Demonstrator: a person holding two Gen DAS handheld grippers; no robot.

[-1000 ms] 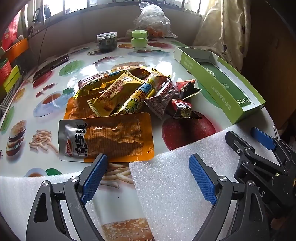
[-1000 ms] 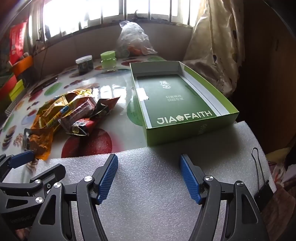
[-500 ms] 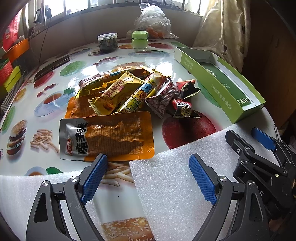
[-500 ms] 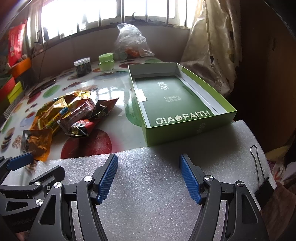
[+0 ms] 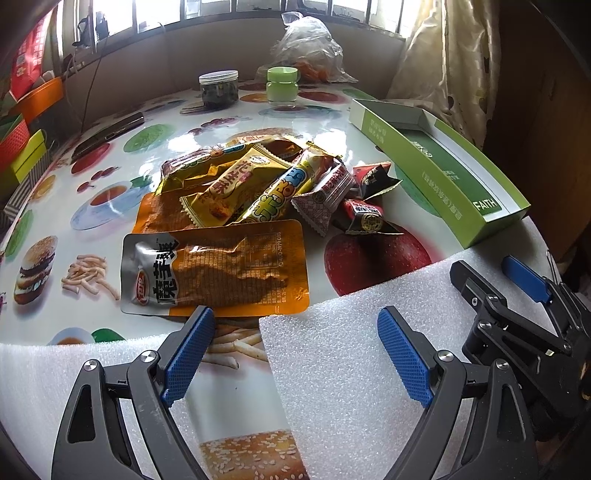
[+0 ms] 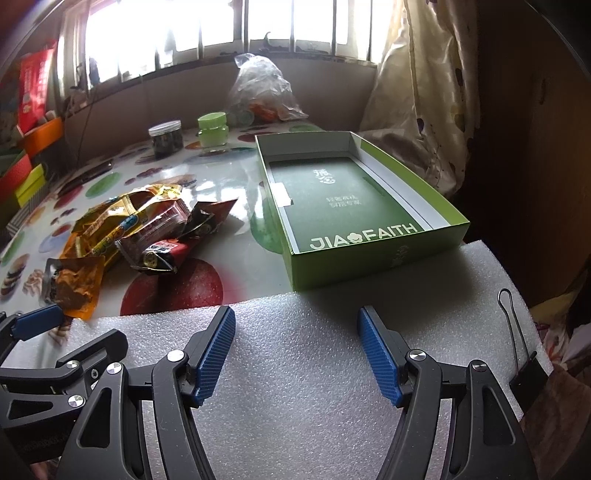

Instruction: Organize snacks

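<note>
Flat orange foil snack packet is seen just ahead of left gripper, jaws apart; right gripper likewise spread, empty, before open green cardboard box.

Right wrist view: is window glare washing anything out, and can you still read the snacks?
Right wrist view: windows blown out, glare streaks the tabletop, snack pile dim but legible. Left wrist view: snack pile evenly lit, sharp; green box bowed by fisheye.

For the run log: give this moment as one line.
left gripper open, empty | right gripper open, empty | snack packets piled on table | green box empty
</note>
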